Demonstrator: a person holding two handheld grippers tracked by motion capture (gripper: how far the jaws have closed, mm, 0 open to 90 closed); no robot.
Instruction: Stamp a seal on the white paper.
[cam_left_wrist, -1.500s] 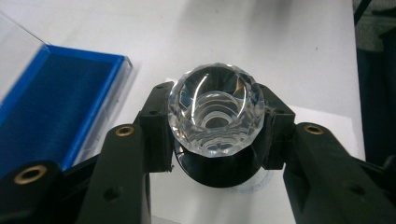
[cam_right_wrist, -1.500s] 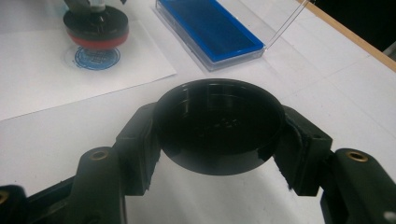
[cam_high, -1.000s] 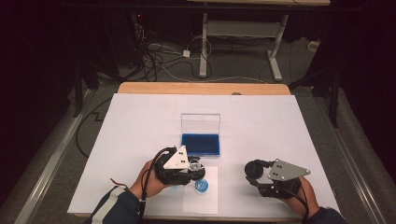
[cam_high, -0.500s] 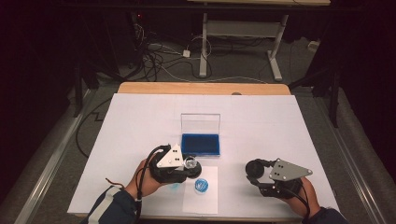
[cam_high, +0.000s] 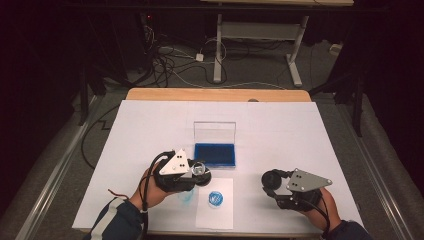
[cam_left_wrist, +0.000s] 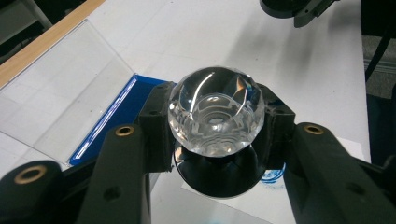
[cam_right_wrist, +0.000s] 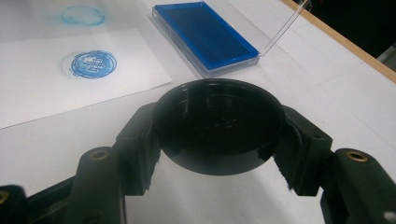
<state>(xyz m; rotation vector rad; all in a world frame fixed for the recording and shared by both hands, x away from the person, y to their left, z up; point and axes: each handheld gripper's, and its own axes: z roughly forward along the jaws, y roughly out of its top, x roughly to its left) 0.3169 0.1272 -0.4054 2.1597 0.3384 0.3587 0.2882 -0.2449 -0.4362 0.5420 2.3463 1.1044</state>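
Now: left claw grips 1 crystal stamp | right claw grips 1 black cap

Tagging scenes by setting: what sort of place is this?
Likely a lab or data-collection workspace: a white-covered table under dark surroundings, loose cables on the floor, a bench frame behind, and an ink pad laid out.

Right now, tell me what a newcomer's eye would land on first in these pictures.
First, the clear faceted stamp handle, clamped between the left gripper's jaws just above the table. Next, the open blue ink pad at the table's middle, its clear lid standing up behind it, and the round blue stamp print on the white sheet in front. To the right, the right gripper holds a round black cap.
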